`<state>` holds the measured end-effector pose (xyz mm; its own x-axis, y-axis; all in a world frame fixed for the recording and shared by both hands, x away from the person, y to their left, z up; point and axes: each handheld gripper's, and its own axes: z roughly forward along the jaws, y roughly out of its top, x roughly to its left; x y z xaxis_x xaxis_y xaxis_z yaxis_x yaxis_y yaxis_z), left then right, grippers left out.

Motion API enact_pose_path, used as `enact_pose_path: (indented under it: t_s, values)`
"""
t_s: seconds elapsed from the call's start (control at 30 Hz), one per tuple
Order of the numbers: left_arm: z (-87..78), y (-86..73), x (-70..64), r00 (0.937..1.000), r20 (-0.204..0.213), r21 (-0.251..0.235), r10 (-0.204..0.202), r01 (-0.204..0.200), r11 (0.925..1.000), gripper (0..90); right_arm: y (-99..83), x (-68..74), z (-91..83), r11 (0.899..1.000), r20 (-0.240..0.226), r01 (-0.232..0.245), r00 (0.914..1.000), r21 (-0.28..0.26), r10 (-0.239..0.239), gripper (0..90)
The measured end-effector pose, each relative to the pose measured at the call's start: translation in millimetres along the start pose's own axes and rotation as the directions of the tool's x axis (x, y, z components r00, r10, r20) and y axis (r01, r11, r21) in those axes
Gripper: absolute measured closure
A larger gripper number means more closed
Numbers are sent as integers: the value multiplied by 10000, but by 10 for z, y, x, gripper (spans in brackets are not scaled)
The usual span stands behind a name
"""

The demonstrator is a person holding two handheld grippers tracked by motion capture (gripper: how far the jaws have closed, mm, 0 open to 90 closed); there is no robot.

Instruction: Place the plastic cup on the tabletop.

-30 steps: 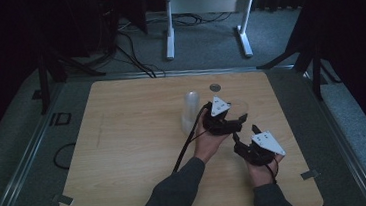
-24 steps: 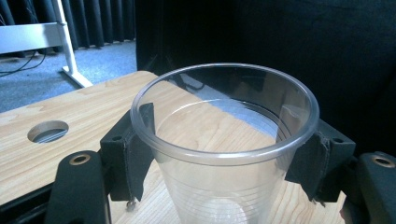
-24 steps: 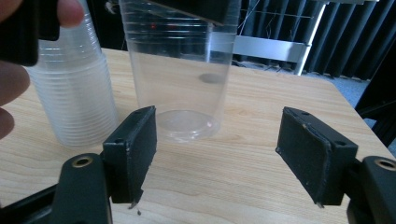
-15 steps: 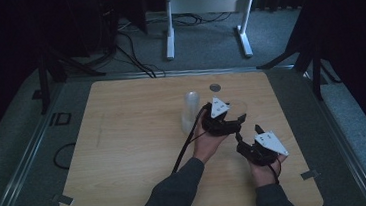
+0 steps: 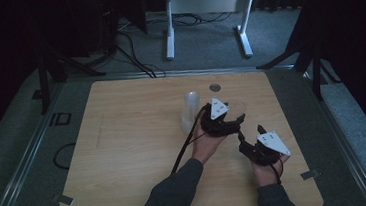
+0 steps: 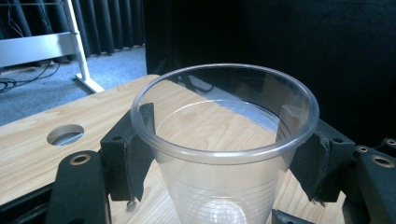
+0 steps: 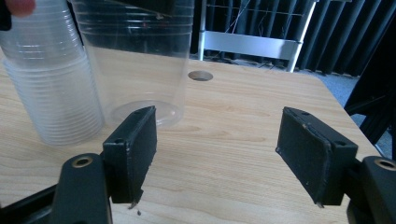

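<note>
A clear plastic cup [image 6: 219, 196] stands upright between the jaws of my left gripper [image 6: 222, 154], whose black pads press its sides just under the rim. In the right gripper view the same cup [image 7: 140, 60] has its base on or just above the wooden table [image 7: 243, 121]. A stack of clear cups [image 7: 51, 93] stands right beside it. In the high view the stack [image 5: 191, 111] is left of the left gripper [image 5: 233, 121]. My right gripper [image 7: 224, 149] is open with nothing between its pads, a short way in front of the cup and nearer the person [image 5: 250, 133].
A round hole [image 5: 215, 87] is cut in the tabletop near its far edge, behind the cups. A white metal stand [image 5: 203, 11] is on the floor beyond the table. Bare wood [image 5: 125, 153] spreads over the left half. A black cable [image 5: 184, 143] trails from the left gripper.
The right gripper has drifted slightly to the right and toward the person. The left gripper and the cup have hardly moved.
</note>
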<state>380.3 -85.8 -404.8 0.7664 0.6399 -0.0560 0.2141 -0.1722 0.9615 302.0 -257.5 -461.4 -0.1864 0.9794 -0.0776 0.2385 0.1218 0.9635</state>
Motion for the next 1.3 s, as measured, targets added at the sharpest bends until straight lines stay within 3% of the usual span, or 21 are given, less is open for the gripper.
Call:
enact_pose_path:
  t_s: [0.9,1.3]
  values:
    - [-113,-72,19,9993,-253,-69,274,-276,9996,292,-15,-76,-8,9998,242,-208,9995,45,207,283]
    - [-136,-154,40,9991,-373,-108,207,-212,9997,293,-20,-86,-3,9997,278,-243,9993,49,242,283]
